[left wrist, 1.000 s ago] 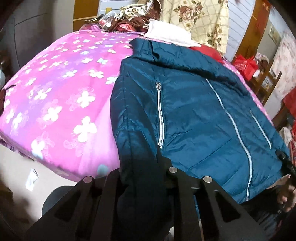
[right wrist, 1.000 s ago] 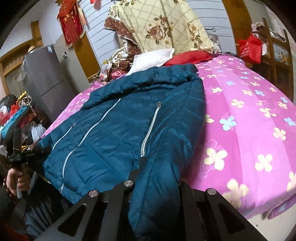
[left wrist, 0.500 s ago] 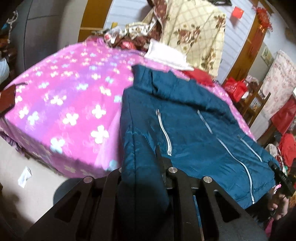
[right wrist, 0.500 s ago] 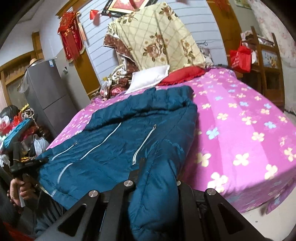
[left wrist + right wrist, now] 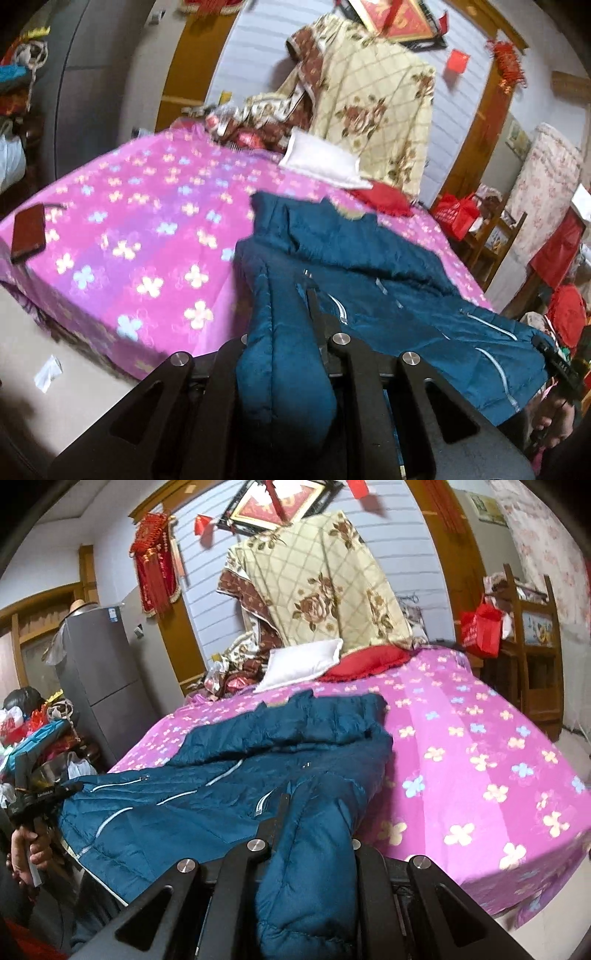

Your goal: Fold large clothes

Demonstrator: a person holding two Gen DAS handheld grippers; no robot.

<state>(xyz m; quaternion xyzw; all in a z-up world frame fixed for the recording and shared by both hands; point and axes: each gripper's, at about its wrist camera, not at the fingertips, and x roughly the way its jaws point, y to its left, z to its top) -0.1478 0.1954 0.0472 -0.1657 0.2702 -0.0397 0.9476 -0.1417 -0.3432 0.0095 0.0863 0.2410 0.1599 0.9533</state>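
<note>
Left wrist view: jacket (image 5: pixel 369 295) lies front-up w/ zips showing on the bed (image 5: pixel 147 229), its body stretching ahead and to the right of the left claw (image 5: pixel 291 347). That claw is clamped tight on one bottom corner of the jacket; fabric bunches between its jaws. Right wrist view: right claw (image 5: pixel 306 845) likewise pinched on the other bottom corner, jacket body ahead and to its left. Hem end looks raised off the bed, collar end flat further ahead. Progress, as I judge: early. No fold laid yet; hem-to-collar fold, sleeves and tidying all left. Pillow (image 5: pixel 299 664) beyond the collar, phone (image 5: pixel 27 232) far left of left claw.
</note>
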